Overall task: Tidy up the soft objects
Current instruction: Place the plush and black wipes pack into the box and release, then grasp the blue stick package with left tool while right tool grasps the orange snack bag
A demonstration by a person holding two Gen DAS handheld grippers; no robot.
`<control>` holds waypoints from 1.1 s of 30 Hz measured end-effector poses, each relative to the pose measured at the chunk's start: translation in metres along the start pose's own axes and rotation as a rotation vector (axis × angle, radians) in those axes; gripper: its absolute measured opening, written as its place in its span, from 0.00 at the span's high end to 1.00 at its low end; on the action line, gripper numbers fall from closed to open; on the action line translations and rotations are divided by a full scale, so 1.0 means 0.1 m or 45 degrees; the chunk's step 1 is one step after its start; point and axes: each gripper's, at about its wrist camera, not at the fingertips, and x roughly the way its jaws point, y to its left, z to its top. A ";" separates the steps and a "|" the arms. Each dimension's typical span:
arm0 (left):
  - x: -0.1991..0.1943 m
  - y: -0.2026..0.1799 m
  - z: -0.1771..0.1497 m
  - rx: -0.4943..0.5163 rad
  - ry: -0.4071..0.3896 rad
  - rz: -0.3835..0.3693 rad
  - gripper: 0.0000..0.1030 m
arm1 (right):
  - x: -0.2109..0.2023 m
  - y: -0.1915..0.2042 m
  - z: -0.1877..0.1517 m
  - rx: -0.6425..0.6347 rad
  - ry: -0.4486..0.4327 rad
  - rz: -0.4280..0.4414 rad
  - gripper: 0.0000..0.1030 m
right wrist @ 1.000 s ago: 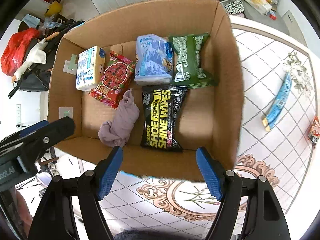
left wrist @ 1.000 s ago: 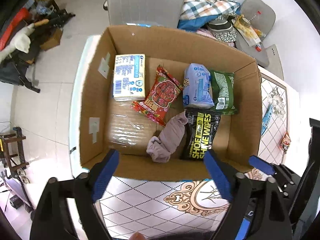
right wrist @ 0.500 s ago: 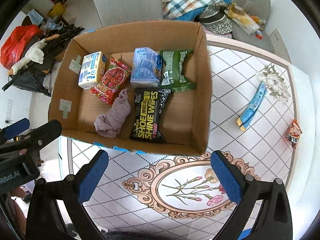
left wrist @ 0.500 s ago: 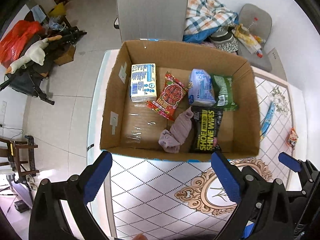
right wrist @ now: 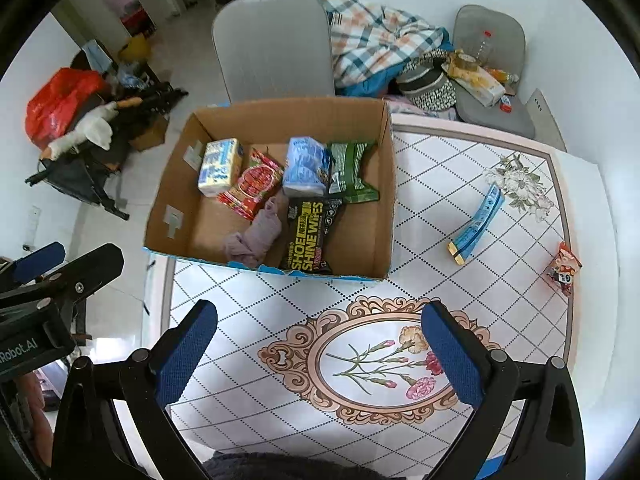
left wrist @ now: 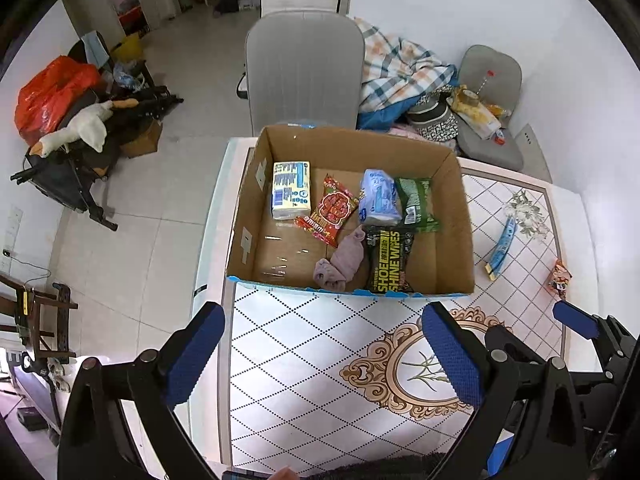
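Both tools have pulled up and back from the cardboard box. The right hand-held gripper, whose jaws have just been opening with nothing between them, now spans bare counter; the left hand-held gripper likewise hangs over the counter, the box beyond its fingertips.

Brown box; mauve cloth; diamond-patterned tablecloth; blue gripper pads.

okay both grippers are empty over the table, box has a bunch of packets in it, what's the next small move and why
Probably swing the right gripper toward the blue packet on the tablecloth right of the cardboard box. Its jaws stand wide and empty, and that packet and the small red packet lie outside the box, nearer the right gripper than the left gripper.
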 end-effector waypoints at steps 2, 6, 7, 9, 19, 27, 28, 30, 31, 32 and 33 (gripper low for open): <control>-0.07 -0.04 -0.03 0.009 -0.010 -0.003 0.02 | -0.09 -0.01 -0.02 0.005 -0.016 0.018 0.00; -0.12 -0.19 -0.04 0.032 -0.023 -0.002 0.02 | -0.19 -0.09 -0.05 0.019 -0.034 0.059 0.00; -0.12 -0.26 -0.03 0.046 -0.024 -0.003 0.02 | -0.19 -0.14 -0.06 0.028 -0.034 0.069 0.00; -0.08 -0.42 -0.01 0.075 -0.025 -0.002 0.02 | -0.20 -0.27 -0.07 0.061 -0.038 0.077 0.00; 0.63 -1.94 0.03 0.356 0.071 -0.003 0.02 | 0.00 -1.96 -0.34 0.425 0.040 -0.006 0.00; 1.51 -3.16 0.17 0.546 0.205 -0.004 0.02 | 0.35 -3.58 -0.51 0.676 0.128 -0.128 0.00; 1.63 -3.28 0.20 0.568 0.222 0.000 0.02 | 0.42 -3.78 -0.52 0.700 0.146 -0.141 0.00; 1.84 -3.46 0.24 0.588 0.257 0.013 0.03 | 0.55 -4.09 -0.52 0.739 0.171 -0.147 0.00; 1.94 -3.53 0.25 0.593 0.275 0.008 0.05 | 0.63 -4.26 -0.52 0.759 0.184 -0.148 0.00; 2.06 -3.61 0.28 0.600 0.301 0.007 0.07 | 0.67 -4.37 -0.51 0.773 0.196 -0.151 0.00; 2.18 -3.68 0.29 0.607 0.325 0.019 0.12 | 0.75 -4.49 -0.50 0.787 0.208 -0.151 0.00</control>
